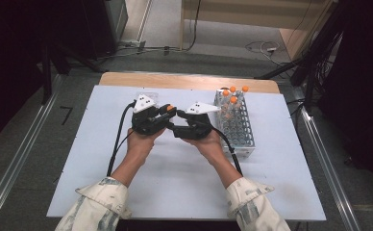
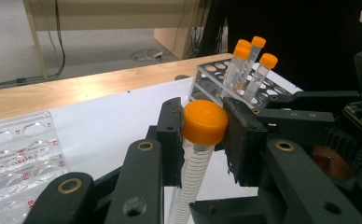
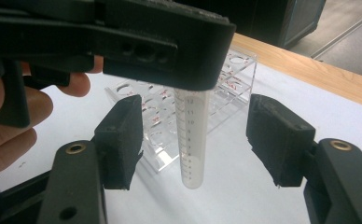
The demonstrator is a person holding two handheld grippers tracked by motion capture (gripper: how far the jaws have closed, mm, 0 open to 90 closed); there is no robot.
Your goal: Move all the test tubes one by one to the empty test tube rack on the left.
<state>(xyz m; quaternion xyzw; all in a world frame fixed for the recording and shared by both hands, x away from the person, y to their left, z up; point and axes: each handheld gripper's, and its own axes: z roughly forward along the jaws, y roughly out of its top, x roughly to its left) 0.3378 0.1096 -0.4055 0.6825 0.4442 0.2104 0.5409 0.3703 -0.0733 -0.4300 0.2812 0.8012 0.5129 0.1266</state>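
1. The tube (image 2: pixel 191 179) hangs upright in the air over the middle of the white surface (image 1: pixel 175 192). It is a clear graduated tube with an orange cap (image 2: pixel 205 122), and its rounded bottom (image 3: pixel 191 179) is well off the sheet.
2. My left tongs (image 2: pixel 202 140) are clamped on it just under the cap, one pad on either side, so they carry the whole weight.
3. My right tongs (image 3: pixel 195 140) stand apart on either side of the lower tube, neither pad touching it. I read this as a handover in which the left side has the tube.
4. To do this well I would keep the left grip firm and steady, draw the right tongs straight back off the tube, and avoid brushing it, since a knock could tilt it in the pads.
5. The metal rack (image 1: pixel 237 127) stands to the right with four orange-capped tubes (image 2: pixel 249 65) at its far end; many holes are free.
6. A clear plastic rack (image 3: pixel 170 121) sits just beyond the hanging tube.
7. I judge the tube is most likely bound for one of these racks.
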